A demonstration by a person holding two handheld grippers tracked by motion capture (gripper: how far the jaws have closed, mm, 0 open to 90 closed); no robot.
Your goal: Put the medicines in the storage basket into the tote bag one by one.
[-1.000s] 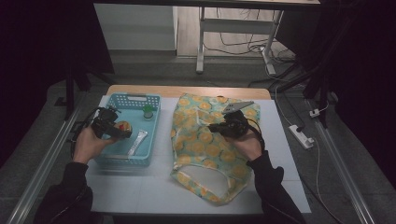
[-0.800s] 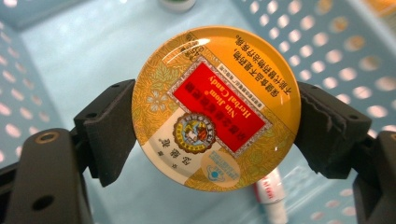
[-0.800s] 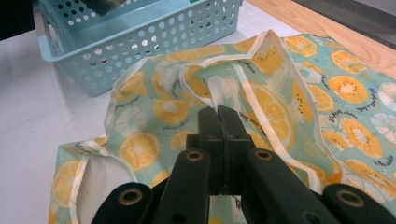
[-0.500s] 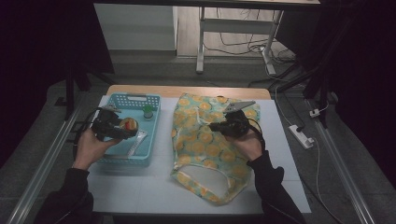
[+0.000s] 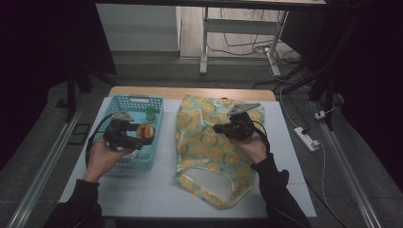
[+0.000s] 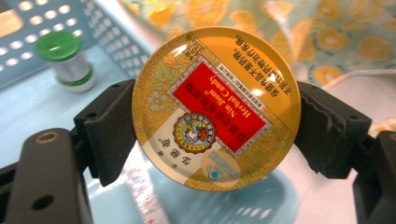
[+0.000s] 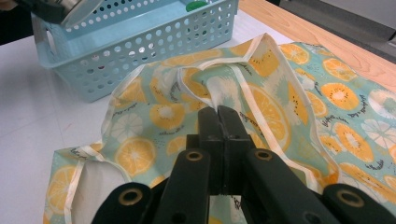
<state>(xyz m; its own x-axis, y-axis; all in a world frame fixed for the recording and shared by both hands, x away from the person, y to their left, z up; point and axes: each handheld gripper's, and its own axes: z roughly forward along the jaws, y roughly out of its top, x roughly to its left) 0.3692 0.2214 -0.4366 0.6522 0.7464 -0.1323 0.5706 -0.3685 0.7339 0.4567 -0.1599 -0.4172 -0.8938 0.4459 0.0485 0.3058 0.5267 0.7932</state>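
Note:
A round yellow herbal candy tin (image 6: 215,107) with a red label sits upright between the pads of my left gripper (image 6: 215,126), which is shut on its rim. That gripper (image 5: 142,135) holds the tin (image 5: 145,131) just over the right side of the blue basket (image 5: 124,102). An orange-slice patterned fabric bag (image 5: 209,147) lies flat in the middle of the table. My right gripper (image 5: 219,128) rests on it, jaws shut, pinching a raised fold of the bag (image 7: 154,116) at its tips (image 7: 217,112).
A green-capped small bottle (image 6: 65,56) stands in the basket's far right corner (image 5: 150,113). A white tube (image 6: 140,186) lies on the basket floor. The basket wall (image 7: 140,51) is just left of the bag. A power strip (image 5: 309,138) lies on the floor at the right.
My left gripper has lifted the tin and carried it to the right, toward the basket's right wall. The right gripper and the bag have stayed put.

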